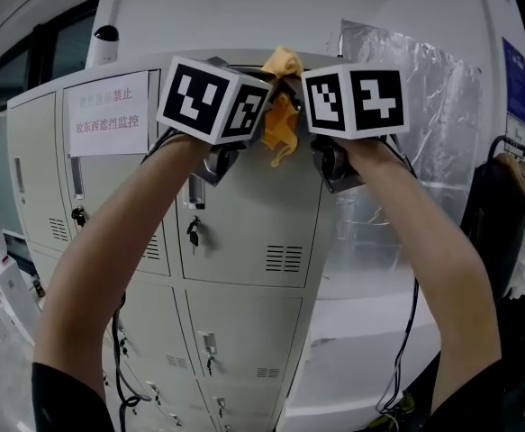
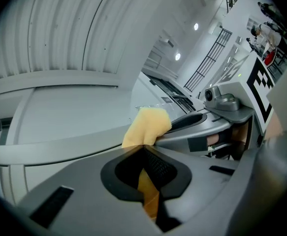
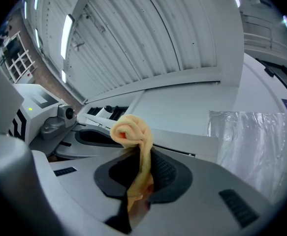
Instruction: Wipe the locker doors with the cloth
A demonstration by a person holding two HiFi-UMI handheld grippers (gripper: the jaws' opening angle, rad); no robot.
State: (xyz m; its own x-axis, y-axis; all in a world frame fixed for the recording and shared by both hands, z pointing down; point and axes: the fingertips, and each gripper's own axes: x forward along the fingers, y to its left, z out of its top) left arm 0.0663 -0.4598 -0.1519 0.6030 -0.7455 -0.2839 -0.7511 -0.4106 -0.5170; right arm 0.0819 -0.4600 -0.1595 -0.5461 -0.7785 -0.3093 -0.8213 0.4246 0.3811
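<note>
1. The setting is a hall with a ribbed metal roof and strip lights. A bank of pale grey lockers fills the middle of the head view, with a sheet of silvery wrapping to its right.
2. The yellow cloth is up at the locker's top edge, bunched between the two tools. One end pokes above them and a tail hangs down the front of the upper middle door.
3. The left hand-held gripper is clamped on one end of the cloth. Its own view shows a yellow strip pinched between closed jaws, with the free corner sticking out past the tips.
4. The right hand-held gripper is clamped on the other end, and a twisted knot of fabric stands above its closed jaws. The two tools sit just beside each other, so the cloth between them is slack and crumpled, not stretched.
5. Both arms reach high, probably so that wiping can start at the top of the door and work down.
6. The cloth looks too bunched to wipe well. Drawing the tools apart would likely spread it into a flat band.
7. Left of the upper middle door, a paper notice is stuck on another door. Keys hang from the locks and could snag the cloth.
</note>
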